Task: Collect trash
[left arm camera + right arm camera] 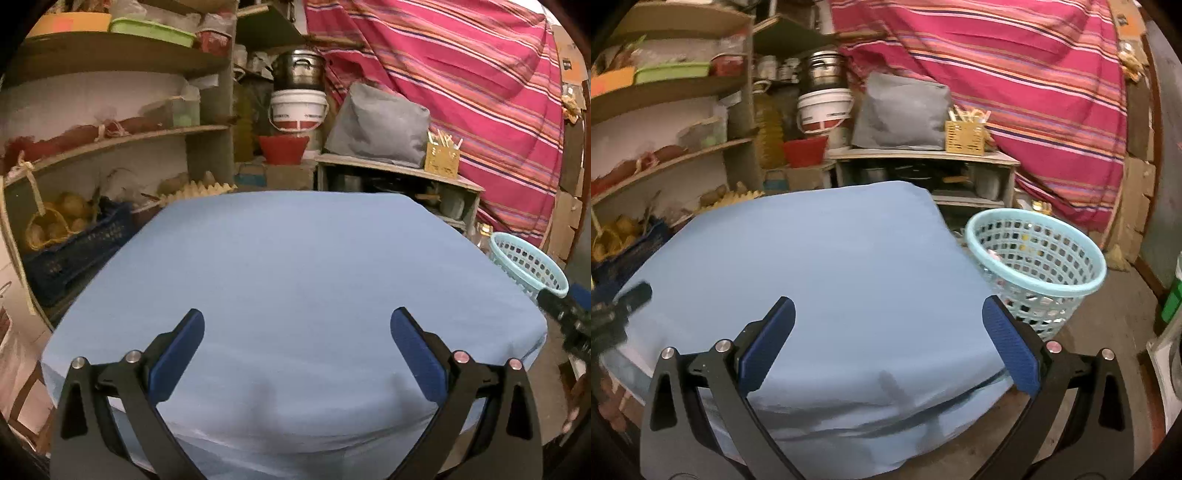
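A table covered with a light blue cloth fills the middle of both views. No trash shows on the cloth. A pale turquoise perforated basket stands on the floor at the table's right side, with small items inside; it also shows in the left wrist view. My left gripper is open and empty above the near part of the cloth. My right gripper is open and empty above the table's near right corner, with the basket just beyond its right finger. The left gripper's tip shows at the right wrist view's left edge.
Wooden shelves with crates, a wicker basket and containers stand to the left. A low cabinet with a grey bag and a yellow holder stands behind the table. A striped pink cloth hangs at the back right. A pot on buckets stands at the back.
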The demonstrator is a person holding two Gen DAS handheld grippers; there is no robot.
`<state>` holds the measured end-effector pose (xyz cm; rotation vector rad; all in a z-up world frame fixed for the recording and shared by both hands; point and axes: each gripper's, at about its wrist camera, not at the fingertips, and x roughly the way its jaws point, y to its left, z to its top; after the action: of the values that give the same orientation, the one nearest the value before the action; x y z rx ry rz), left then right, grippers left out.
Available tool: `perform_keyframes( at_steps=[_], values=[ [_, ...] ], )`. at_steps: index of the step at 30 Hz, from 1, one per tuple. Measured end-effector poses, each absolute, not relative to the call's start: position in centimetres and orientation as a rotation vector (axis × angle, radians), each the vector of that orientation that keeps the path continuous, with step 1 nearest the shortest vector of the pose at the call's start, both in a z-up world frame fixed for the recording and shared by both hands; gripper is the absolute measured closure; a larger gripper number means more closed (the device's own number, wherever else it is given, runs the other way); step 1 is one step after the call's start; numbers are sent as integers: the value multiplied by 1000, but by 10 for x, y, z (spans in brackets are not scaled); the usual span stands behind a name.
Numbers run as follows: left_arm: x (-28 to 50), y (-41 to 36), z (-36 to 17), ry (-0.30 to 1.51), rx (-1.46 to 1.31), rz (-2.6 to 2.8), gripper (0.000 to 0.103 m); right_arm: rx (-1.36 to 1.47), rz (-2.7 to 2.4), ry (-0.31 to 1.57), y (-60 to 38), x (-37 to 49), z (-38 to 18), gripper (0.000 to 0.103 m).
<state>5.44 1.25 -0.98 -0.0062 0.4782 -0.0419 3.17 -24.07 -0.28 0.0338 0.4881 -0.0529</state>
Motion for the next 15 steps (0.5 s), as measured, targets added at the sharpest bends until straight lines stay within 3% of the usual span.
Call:
perform_keyframes(
  at_steps=[15],
  values=[
    [46,25,-13,474,-54,-62,4,7,-3,444,-213,25,0,4]
  ],
)
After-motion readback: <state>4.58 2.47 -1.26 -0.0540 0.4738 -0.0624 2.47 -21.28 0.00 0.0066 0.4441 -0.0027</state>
